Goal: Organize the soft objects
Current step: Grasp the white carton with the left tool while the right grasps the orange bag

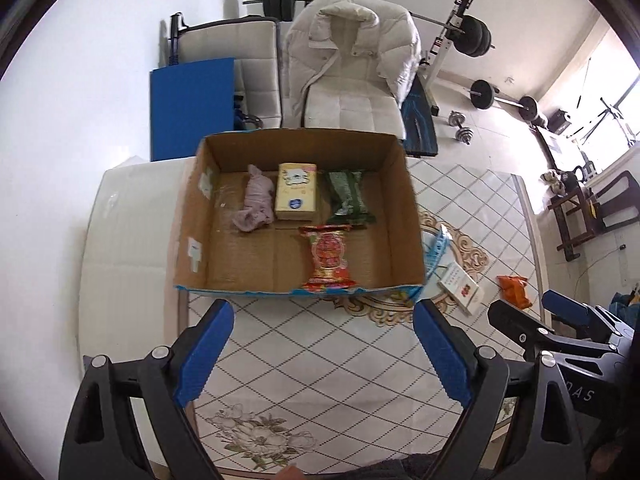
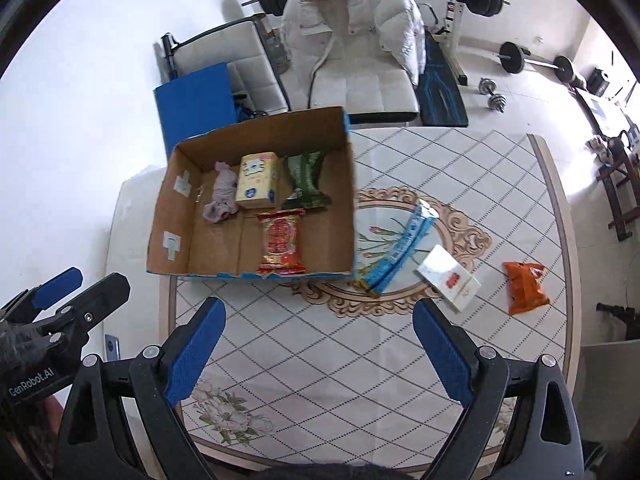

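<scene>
An open cardboard box (image 1: 200,216) (image 2: 168,220) stands on the patterned table. Inside lie a lilac cloth (image 1: 254,204) (image 2: 221,198), a yellow tissue pack (image 1: 297,191) (image 2: 257,181), a green packet (image 1: 349,198) (image 2: 305,181) and a red snack packet (image 1: 329,258) (image 2: 280,242). To the right of the box lie a blue wrapper (image 2: 404,246), a white packet (image 2: 448,278) and an orange packet (image 2: 524,286). My left gripper (image 1: 324,352) is open above the table in front of the box, with nothing between its fingers. My right gripper (image 2: 320,350) is open and empty too, beside it.
A white padded jacket (image 1: 352,68) hangs over a chair behind the table. A blue board (image 1: 192,108) leans at the far left of the table. Barbells and dumbbells (image 1: 504,98) lie on the floor at the right. The table's front edge (image 2: 320,462) is near.
</scene>
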{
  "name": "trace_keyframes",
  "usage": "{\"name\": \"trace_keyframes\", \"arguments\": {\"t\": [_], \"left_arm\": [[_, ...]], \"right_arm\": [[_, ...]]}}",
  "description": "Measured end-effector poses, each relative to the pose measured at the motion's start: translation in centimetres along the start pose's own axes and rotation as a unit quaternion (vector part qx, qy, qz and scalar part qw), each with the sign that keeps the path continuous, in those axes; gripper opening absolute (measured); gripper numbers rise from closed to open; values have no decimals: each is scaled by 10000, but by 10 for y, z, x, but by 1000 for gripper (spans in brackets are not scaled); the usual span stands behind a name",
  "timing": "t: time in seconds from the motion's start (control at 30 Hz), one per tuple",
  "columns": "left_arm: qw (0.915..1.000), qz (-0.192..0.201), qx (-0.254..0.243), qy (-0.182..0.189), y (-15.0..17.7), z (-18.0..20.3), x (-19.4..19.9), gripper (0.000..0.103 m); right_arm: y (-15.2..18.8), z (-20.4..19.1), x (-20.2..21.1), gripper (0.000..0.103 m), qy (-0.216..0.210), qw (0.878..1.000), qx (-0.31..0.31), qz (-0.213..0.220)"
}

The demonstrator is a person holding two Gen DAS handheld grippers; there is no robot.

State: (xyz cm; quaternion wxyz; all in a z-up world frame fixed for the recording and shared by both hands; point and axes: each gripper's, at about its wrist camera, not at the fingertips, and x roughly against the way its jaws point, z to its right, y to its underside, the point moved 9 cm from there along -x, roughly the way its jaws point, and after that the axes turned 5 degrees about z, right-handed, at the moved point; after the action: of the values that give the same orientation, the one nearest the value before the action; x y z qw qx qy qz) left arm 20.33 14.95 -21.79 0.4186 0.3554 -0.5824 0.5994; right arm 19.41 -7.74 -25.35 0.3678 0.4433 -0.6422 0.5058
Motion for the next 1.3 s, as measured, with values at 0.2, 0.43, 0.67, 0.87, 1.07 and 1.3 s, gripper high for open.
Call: {"name": "trace_keyframes", "arguments": {"t": [0.2, 0.43, 0.67, 0.87, 1.07, 1.3], "left_arm": [[9937, -748, -23, 832, 17, 116, -57, 92], [9707, -2090, 477, 1085, 57, 215, -168, 92], [9512, -2886, 982, 484, 69, 244, -269, 92], [9355, -3366, 1062, -165, 80, 241, -317, 92], [9314, -3496, 908, -455, 94, 240, -332, 90], [9460, -3122, -608, -633, 103, 251, -320, 83]], "right_arm": [[5, 149, -10, 97, 734, 9942, -726, -297], [20, 285, -61, 97, 920, 9845, -1013, -1099], [25, 328, -140, 82, 579, 9795, -963, -1672], [23, 321, -173, 69, 318, 9795, -881, -1785], [29, 315, -195, 69, 241, 9760, -843, -1995], [42, 318, -203, 69, 130, 9717, -969, -2152]]}}
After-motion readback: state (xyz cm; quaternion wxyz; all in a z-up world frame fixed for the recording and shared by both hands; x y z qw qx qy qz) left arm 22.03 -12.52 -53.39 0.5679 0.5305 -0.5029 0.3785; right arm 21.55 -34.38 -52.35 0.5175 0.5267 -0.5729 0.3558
